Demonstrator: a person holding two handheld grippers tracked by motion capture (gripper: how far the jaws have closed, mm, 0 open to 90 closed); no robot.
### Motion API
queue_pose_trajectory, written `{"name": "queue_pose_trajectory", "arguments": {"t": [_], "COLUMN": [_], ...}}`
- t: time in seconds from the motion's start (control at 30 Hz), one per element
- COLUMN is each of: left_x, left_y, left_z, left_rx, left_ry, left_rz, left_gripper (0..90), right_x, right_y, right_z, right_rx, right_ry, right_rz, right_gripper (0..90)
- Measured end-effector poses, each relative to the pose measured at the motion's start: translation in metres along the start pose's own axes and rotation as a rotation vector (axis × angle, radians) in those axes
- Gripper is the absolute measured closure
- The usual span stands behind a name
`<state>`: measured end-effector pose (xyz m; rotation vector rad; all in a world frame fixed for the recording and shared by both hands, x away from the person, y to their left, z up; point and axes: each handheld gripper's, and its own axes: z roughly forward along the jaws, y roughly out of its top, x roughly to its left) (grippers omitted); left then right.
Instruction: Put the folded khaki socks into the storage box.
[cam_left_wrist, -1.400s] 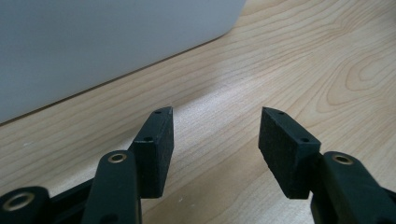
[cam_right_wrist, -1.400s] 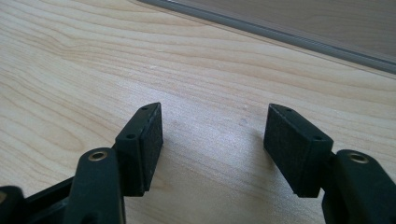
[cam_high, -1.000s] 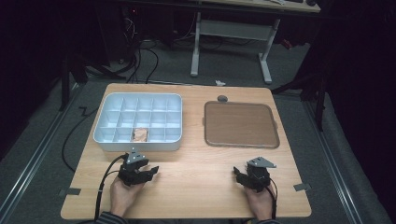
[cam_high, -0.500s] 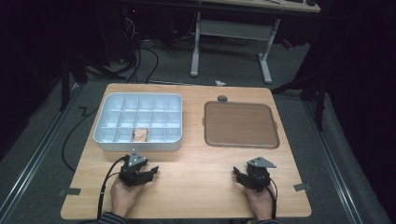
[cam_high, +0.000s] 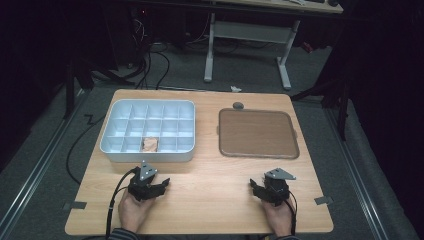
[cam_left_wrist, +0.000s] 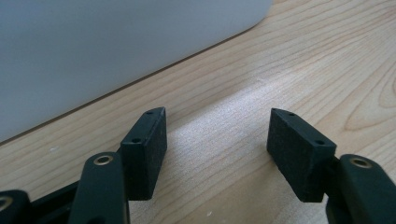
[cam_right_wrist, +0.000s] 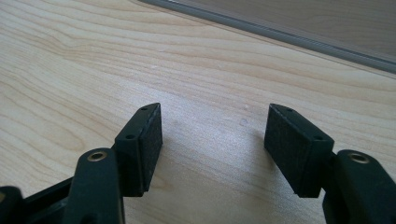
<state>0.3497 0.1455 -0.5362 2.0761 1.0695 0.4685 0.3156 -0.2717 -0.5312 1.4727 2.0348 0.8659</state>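
A pale wooden table (cam_high: 210, 200) stands in a dark room, its near strip bare apart from the two hands resting on it. Nearest the person, the left gripper (cam_high: 159, 186) lies low on the wood just short of the compartment tray (cam_high: 115, 150); its jaws have just been opening and now stand wide with nothing between them, as the left gripper view shows, the tray's pale wall (cam_left_wrist: 93, 51) rising close ahead. The right gripper (cam_high: 256, 189) rests well apart on the other side, its jaws also spread wide and empty over bare wood, with the rim of the brown flat tray (cam_right_wrist: 289, 35) running across ahead of it.

My reading is that the work is between steps: neither hand carries anything. The one loose thing, a small tan piece (cam_high: 150, 145), lies in a front-row compartment of the white tray, almost straight ahead of the left gripper. A likely next move is a reach over the near wall and down into that cell, which calls for lifting clear of the rim first and bringing the jaws in narrower than the dividers allow.

Open room is generous between the hands and in the gap between the two trays. Farther off, a small dark round object (cam_high: 238, 105) sits at the table's far edge just behind the brown tray, and beyond that the floor holds cables and white desk legs (cam_high: 210, 50).
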Motion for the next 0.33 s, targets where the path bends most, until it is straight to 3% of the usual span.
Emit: {"name": "queue_pose_trajectory", "arguments": {"t": [0.33], "left_x": [0.0002], "left_y": [0.0], "left_z": [-0.0002], "left_rx": [0.002], "left_ry": [-0.002], "left_rz": [0.0], "left_gripper": [38.5], "right_x": [-0.0001], "right_y": [0.0], "right_z": [0.0001], "right_rx": [-0.001], "right_ry": [0.004], "right_rz": [-0.006], "right_gripper": [37.2]}}
